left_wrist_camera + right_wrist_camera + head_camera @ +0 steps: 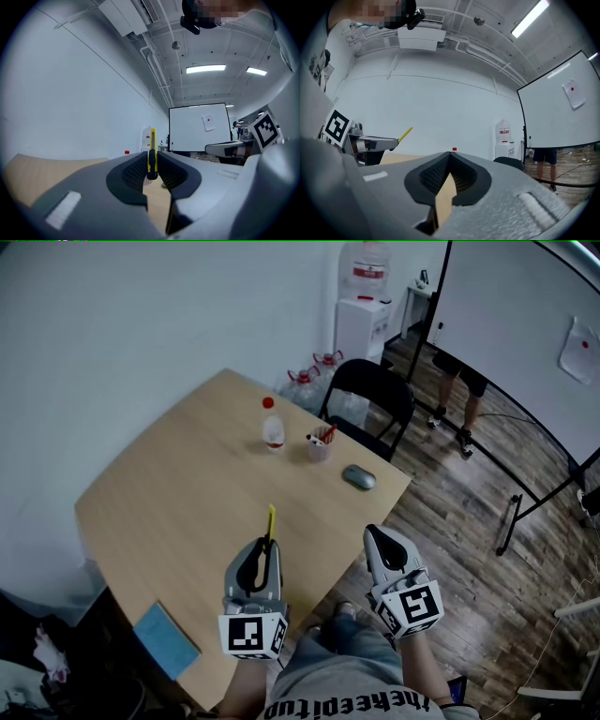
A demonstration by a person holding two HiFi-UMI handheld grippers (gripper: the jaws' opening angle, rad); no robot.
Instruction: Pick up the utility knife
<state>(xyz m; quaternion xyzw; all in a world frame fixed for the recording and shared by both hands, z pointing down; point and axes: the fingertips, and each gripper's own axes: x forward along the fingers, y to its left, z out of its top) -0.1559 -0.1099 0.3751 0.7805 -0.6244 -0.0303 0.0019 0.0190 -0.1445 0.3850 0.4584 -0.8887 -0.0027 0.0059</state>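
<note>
Pale wooden tabletop [187, 474] lies below the left gripper [266, 549], whose jaws pinch the slim yellow utility knife [271, 519] by its tail, raised over the near edge, so the pickup looks done. Unneeded, the right gripper [373, 534] hangs beside that edge, jaws together and empty.

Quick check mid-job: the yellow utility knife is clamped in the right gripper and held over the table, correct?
Wrong gripper. The utility knife is clamped in the left gripper, not the right gripper, whose jaws are shut on nothing. The left gripper view shows the knife between the pads, and it is held over the table.
</note>
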